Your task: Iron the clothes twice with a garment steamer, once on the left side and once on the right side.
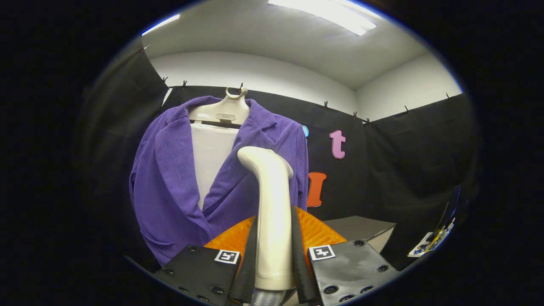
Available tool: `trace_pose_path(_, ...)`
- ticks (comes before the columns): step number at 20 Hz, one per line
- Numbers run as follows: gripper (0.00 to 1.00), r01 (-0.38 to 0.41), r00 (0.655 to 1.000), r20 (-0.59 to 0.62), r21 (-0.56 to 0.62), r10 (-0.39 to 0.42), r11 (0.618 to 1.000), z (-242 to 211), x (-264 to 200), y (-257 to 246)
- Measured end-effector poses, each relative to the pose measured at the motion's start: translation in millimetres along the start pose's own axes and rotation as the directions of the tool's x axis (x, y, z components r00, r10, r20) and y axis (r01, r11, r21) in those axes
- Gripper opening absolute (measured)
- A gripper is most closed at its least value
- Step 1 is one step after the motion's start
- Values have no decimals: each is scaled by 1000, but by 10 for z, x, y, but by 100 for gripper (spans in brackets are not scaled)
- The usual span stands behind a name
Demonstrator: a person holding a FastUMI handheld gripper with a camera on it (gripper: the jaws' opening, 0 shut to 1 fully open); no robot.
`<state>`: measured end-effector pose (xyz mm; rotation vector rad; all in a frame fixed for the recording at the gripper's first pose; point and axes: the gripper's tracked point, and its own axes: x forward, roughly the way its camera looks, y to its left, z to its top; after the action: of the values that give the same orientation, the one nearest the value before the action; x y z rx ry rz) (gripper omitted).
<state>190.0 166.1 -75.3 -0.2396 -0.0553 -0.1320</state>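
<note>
gripper view, speaker one: what is the gripper (274,255) doing?

speaker two: its two fingers (249,250) pinch the handle of a cream plastic garment steamer (272,204), one on each side. the handle stands upright between them, and its curved head bends left at the top.

speaker one: where are the clothes?

speaker two: a purple ribbed jacket (170,182) hangs just beyond the steamer head, on a cream plastic hanger (221,112) against the black cloth wall. a white panel (210,161) shows between its open lapels. the head overlaps the jacket's right front; i cannot tell whether they touch.

speaker one: anything else?

speaker two: a grey table corner (361,227) sits beyond the fingers, to the right.
</note>
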Motion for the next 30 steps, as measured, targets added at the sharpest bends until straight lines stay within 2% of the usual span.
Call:
trace_pose_path(9,46,-16,1000,-1,-3,16,1000,-209,-63,44)
trace_pose_path(30,46,-65,992,-107,-50,60,997,-1256,-546,79)
